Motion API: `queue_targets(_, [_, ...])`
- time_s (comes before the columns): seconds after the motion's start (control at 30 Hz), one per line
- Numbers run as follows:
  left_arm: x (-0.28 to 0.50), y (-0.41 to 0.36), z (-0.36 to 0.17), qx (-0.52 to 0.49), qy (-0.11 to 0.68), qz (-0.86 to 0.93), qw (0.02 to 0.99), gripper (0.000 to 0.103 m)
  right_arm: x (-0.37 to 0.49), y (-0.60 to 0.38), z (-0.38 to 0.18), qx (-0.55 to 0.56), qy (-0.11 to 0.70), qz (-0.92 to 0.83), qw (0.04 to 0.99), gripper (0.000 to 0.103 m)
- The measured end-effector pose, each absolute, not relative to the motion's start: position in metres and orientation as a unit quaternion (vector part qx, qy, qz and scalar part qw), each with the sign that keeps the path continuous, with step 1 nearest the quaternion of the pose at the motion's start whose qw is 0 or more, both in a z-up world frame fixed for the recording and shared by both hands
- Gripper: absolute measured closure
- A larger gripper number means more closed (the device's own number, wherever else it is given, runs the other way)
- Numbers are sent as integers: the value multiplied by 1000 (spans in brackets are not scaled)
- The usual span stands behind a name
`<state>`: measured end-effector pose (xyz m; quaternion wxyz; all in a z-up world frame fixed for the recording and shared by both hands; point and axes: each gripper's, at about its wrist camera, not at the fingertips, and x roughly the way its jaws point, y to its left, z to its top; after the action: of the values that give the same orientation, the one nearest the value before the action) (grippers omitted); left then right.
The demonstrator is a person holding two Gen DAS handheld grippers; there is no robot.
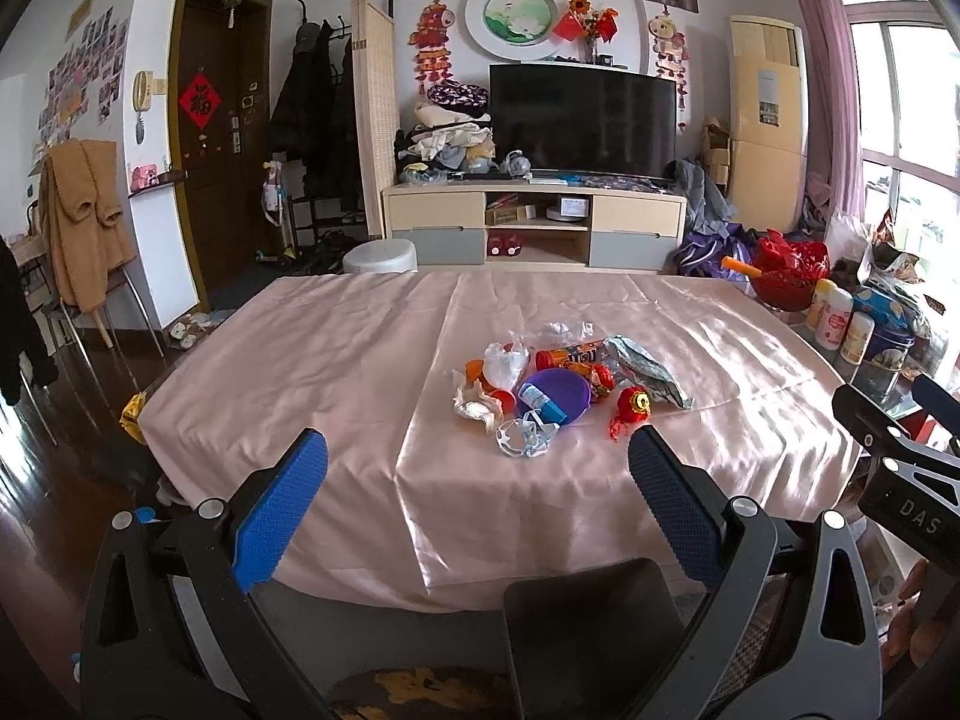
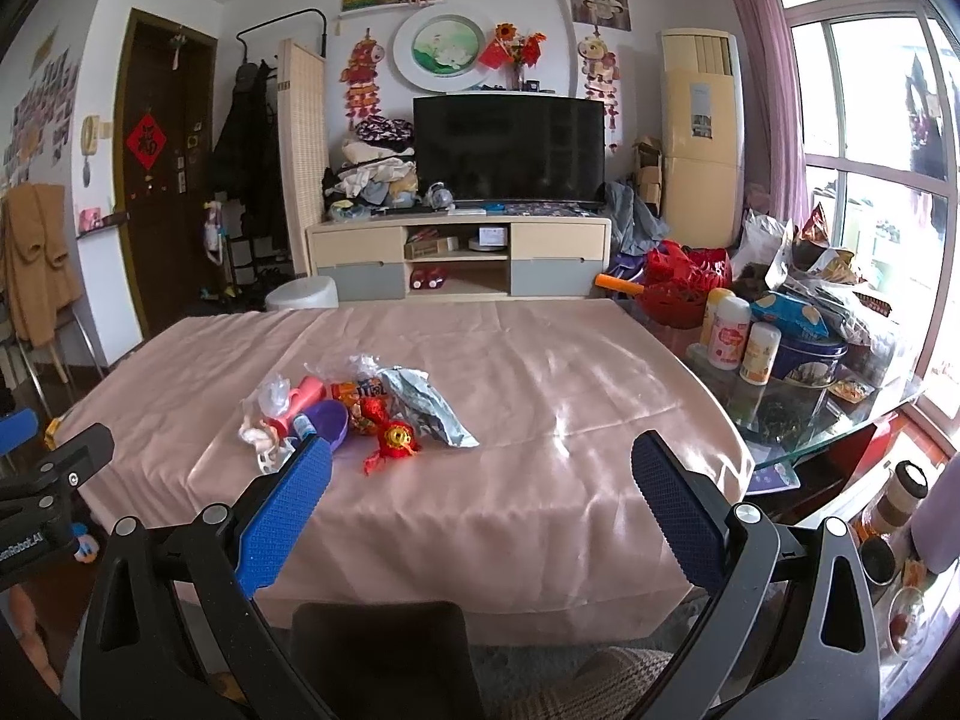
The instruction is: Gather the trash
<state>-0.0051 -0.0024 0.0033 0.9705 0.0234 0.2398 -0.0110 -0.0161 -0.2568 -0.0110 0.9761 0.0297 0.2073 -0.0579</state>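
Note:
A heap of trash lies in the middle of the pink tablecloth (image 1: 336,360): a purple lid (image 1: 561,391), an orange candy tube (image 1: 570,355), a crumpled silver wrapper (image 1: 651,377), a red ornament (image 1: 631,408), clear plastic scraps (image 1: 527,441) and a white tissue (image 1: 477,405). My left gripper (image 1: 477,483) is open, well short of the heap, with nothing between its blue pads. In the right wrist view the same heap sits left of centre, with the silver wrapper (image 2: 426,405) and red ornament (image 2: 396,441). My right gripper (image 2: 480,483) is open and empty above the table's near edge.
Bottles, a blue tin (image 2: 810,354) and snack bags crowd the glass table end at the right. A dark chair back (image 1: 591,630) stands at the near edge. A chair draped with a brown coat (image 1: 84,222) stands far left, a TV cabinet (image 1: 534,222) beyond the table.

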Motion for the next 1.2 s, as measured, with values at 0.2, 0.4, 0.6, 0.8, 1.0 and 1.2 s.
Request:
queue_targets(0.2, [-6,-3,3,23,239,-10,971,8,-17,-257,-12,29,208,-58,976,3])
queue_targets(0.4, [-6,-2,3,23,240,-11,971,8,-17,-257,-12,30,208,-58,976,3])
queue_targets(0.6, [-6,-1,3,22,240,-11,971,8,-19,-258,-15,32,207,-59,976,3])
queue_targets(0.8, [-6,-1,2,22,240,-11,970,8,-19,-257,-15,32,209,-58,976,3])
queue_targets(1.0, [1,3,-2,20,251,-7,968,8,-14,-262,-21,39,216,-50,974,3])
queue_targets(1.2, [18,3,-18,27,269,-19,962,8,4,-265,-34,50,231,-35,971,3])
